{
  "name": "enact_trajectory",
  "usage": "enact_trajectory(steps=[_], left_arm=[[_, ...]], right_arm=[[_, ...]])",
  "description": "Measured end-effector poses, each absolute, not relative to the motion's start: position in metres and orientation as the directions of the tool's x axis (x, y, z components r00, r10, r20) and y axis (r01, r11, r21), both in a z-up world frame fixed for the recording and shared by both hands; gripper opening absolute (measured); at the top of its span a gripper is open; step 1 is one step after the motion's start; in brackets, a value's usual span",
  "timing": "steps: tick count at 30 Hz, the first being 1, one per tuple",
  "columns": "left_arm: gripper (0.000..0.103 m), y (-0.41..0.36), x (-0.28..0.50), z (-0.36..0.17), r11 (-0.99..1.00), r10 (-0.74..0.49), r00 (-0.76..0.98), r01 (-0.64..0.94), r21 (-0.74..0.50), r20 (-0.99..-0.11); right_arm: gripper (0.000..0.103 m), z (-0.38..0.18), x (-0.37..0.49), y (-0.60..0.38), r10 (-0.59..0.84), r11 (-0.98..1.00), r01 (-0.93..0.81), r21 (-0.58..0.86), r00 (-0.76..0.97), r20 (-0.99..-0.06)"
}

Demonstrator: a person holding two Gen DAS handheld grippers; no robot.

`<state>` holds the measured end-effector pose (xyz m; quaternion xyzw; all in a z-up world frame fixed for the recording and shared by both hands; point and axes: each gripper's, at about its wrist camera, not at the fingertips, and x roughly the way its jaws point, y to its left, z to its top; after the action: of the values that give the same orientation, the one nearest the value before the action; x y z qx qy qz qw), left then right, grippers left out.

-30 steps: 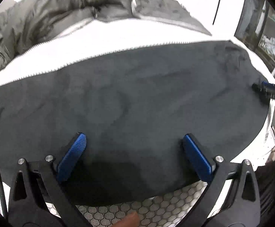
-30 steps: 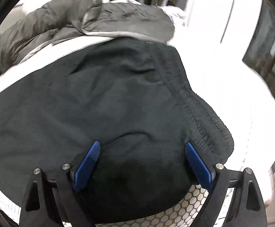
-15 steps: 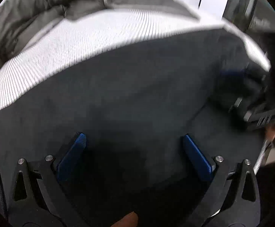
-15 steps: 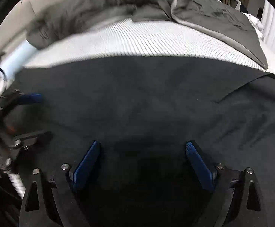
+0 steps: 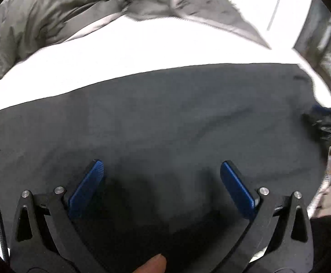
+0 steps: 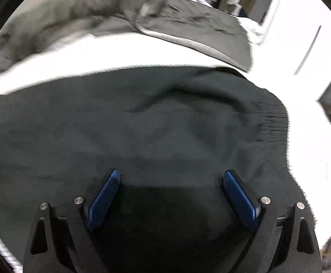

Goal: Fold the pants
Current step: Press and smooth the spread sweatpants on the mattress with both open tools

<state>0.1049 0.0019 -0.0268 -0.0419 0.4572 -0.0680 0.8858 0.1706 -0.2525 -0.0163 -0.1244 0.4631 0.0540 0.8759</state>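
While the dark pants lie spread flat on the white bed, I hold my left gripper and right gripper over them, jaws apart and empty, judging I must next pinch an edge to fold.

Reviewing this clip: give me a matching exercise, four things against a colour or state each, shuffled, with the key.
Things:
1. pants
2. bedsheet
3. jacket
4. left tongs

States:
A. white, bare beyond the dark cloth
B. open, blue pads apart, nothing between them
C. dark, spread flat, elastic waistband at the right
D. grey, rumpled at the far side of the bed

Pairs: 1-C, 2-A, 3-D, 4-B
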Motion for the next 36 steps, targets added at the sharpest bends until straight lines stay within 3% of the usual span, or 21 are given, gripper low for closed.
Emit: enact_trajectory(steps=[3,6,8,11,13,16,18,23,31,34,36], left_arm=[[0.102,-0.026,0.094,-0.019,0.968,-0.246,0.582,0.189,-0.164,-0.775],[0.102,-0.059,0.086,-0.031,0.945,-0.268,0.522,0.307,-0.115,-0.810],[0.102,-0.071,0.079,-0.043,0.943,-0.223,0.506,0.327,-0.053,-0.833],[0.102,-0.064,0.074,-0.043,0.942,-0.241,0.503,0.329,-0.075,-0.830],[0.102,-0.054,0.070,-0.043,0.948,-0.240,0.502,0.305,-0.089,-0.831],[0.102,-0.033,0.077,-0.046,0.958,-0.232,0.505,0.265,-0.106,-0.832],[0.102,-0.023,0.078,-0.047,0.964,-0.221,0.505,0.241,-0.109,-0.834],[0.102,-0.008,0.090,-0.043,0.974,-0.198,0.519,0.196,-0.110,-0.832],[0.102,-0.059,0.082,-0.029,0.936,-0.293,0.515,0.325,-0.133,-0.805],[0.102,-0.077,0.073,-0.038,0.924,-0.250,0.501,0.379,-0.049,-0.828],[0.102,-0.073,0.072,-0.041,0.926,-0.255,0.495,0.372,-0.063,-0.830]], right_arm=[[0.094,-0.004,0.144,-0.229,0.138,0.951,-0.304,-0.050,0.565,-0.813],[0.094,-0.013,0.126,-0.176,0.250,0.885,-0.465,-0.021,0.514,-0.820],[0.094,-0.034,0.115,-0.151,0.208,0.840,-0.534,-0.099,0.485,-0.850],[0.094,-0.047,0.122,-0.175,0.136,0.834,-0.523,-0.174,0.501,-0.855],[0.095,-0.041,0.123,-0.205,0.070,0.869,-0.449,-0.206,0.524,-0.849],[0.092,-0.040,0.153,-0.270,-0.149,0.914,-0.230,-0.334,0.576,-0.804],[0.092,-0.034,0.159,-0.298,-0.015,0.965,-0.208,-0.159,0.562,-0.827],[0.093,-0.033,0.142,-0.276,-0.090,0.930,-0.238,-0.281,0.592,-0.801],[0.093,-0.031,0.129,-0.204,0.211,0.885,-0.458,-0.089,0.563,-0.799],[0.093,-0.044,0.100,-0.182,0.183,0.808,-0.562,-0.179,0.528,-0.829],[0.093,-0.046,0.096,-0.192,0.136,0.780,-0.571,-0.254,0.552,-0.822]])
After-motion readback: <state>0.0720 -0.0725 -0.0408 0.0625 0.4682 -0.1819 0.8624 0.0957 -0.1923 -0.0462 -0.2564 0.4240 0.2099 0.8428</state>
